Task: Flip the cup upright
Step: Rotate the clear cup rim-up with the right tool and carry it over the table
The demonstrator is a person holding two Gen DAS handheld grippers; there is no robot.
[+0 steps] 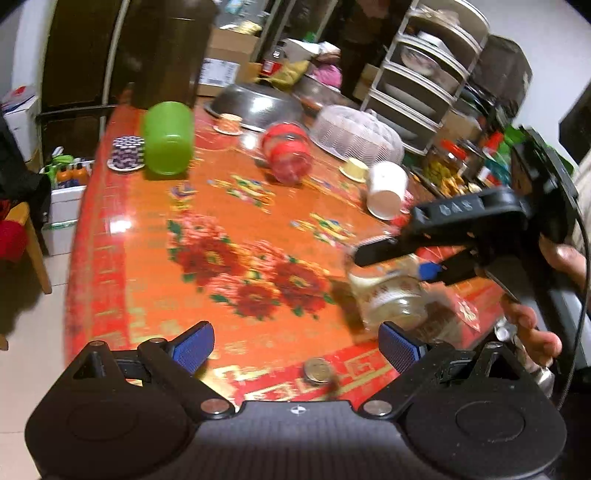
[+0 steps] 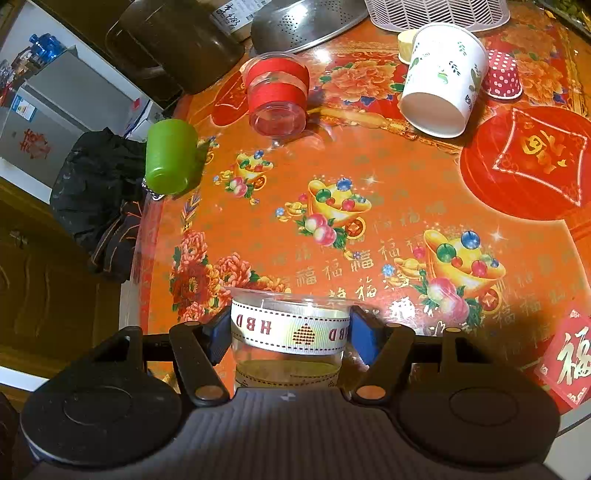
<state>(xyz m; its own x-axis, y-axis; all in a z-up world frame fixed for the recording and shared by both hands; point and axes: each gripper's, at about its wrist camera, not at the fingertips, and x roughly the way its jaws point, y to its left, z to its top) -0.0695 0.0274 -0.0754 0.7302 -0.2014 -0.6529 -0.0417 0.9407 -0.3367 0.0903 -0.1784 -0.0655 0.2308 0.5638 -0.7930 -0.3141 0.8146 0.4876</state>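
Note:
My right gripper (image 2: 290, 334) is shut on a clear plastic cup with a white "HBD" ribbon (image 2: 290, 328), held between the blue pads just above the table. The same cup (image 1: 391, 295) shows blurred in the left wrist view under the right gripper (image 1: 399, 258). My left gripper (image 1: 295, 347) is open and empty over the table's near edge. A green cup (image 2: 170, 158) (image 1: 168, 138), a clear cup with red bands (image 2: 277, 96) (image 1: 286, 153) and a white paper cup (image 2: 441, 79) (image 1: 386, 190) lie on their sides.
The table has a red and orange flowered cloth (image 2: 369, 184). A metal colander (image 2: 306, 22), a white mesh food cover (image 1: 354, 133), small paper cupcake cups (image 2: 502, 75) and a dark jug (image 2: 173, 48) stand at the back. A coin (image 1: 316, 371) lies near the front edge.

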